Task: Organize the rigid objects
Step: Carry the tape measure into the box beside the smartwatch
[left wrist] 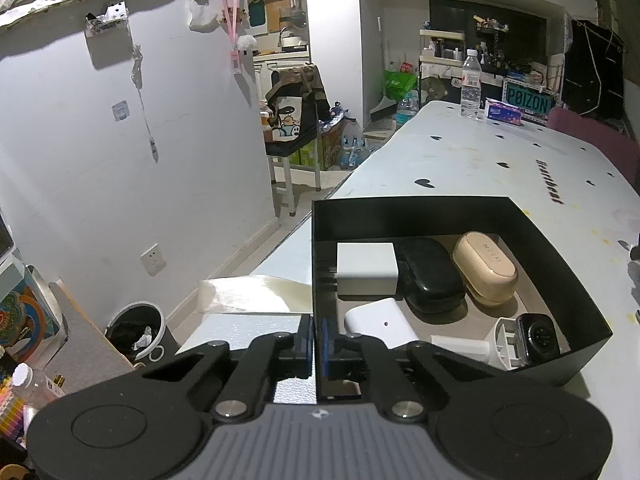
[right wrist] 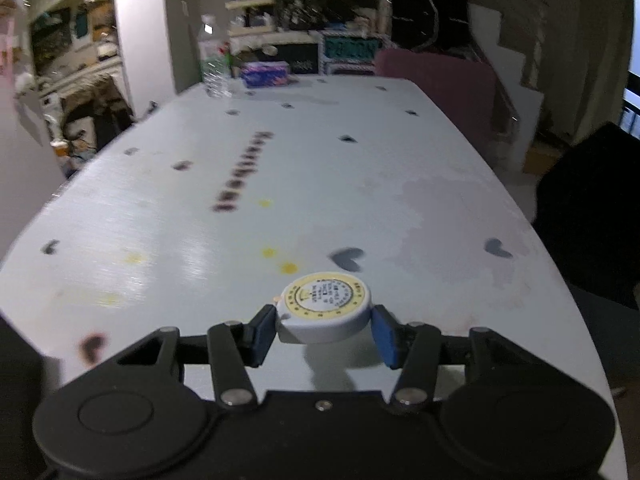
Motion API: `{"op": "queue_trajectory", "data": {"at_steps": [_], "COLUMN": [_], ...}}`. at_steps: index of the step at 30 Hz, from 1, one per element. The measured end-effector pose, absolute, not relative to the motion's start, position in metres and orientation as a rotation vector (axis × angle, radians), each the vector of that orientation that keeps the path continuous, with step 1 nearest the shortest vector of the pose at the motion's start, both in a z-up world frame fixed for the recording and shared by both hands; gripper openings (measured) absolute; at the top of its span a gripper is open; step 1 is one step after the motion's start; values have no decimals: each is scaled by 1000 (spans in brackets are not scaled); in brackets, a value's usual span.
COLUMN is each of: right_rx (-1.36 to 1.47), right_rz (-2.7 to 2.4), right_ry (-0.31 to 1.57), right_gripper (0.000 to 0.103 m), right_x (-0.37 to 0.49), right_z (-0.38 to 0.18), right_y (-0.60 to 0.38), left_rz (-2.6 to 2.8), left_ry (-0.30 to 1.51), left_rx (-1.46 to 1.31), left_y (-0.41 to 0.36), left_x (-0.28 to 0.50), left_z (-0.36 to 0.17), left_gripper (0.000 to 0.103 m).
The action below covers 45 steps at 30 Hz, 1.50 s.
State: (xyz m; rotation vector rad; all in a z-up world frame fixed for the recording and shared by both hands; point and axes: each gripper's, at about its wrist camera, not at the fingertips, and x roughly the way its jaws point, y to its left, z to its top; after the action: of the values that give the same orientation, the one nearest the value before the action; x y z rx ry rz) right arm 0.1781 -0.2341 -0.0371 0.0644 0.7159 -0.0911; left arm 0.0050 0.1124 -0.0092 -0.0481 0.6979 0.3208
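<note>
We see the right tongs (right wrist: pixel 324 330) clamped on a round tape measure (right wrist: pixel 323 309), held between their blue pads over the tabletop (right wrist: pixel 280 184). Our left tongs (left wrist: pixel 317 344) pinch the near-left wall of the black box (left wrist: pixel 400 214).

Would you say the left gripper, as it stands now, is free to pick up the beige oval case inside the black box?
Probably not yet: the left gripper is shut on the black box's near wall. The beige oval case lies uncovered inside, so releasing the wall would free the way.
</note>
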Motion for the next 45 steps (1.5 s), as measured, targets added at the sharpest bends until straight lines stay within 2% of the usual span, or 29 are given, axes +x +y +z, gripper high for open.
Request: {"op": "queue_trajectory", "data": {"at_steps": [9,15,33,35,39,45], "right_rx": [72,36,0,35,110,135], "right_rz": [182,415,737,764,759,762], "right_ry": [589,571,835,868,913,901], "right_gripper": [52,52,52,54,69,69], "right_x": [124,89,65,67,71,69], "right_z": [13,27,-8,-12,-13,-6], "right_y": [-181,-134,-55,-53,-61,-67], "left_rz": [318,309,304,303,301,300], "left_ry": [697,697,695,694,693,693], "left_rx": [-44,-48,-53,-55,-60,-58], "left_y": [111,108,105,104,104,103], "left_x": [7,7,8,8,7,7], "left_z": [-9,-10,-10,-10,-10,-11], "left_gripper": [2,2,3,3,3,3]}}
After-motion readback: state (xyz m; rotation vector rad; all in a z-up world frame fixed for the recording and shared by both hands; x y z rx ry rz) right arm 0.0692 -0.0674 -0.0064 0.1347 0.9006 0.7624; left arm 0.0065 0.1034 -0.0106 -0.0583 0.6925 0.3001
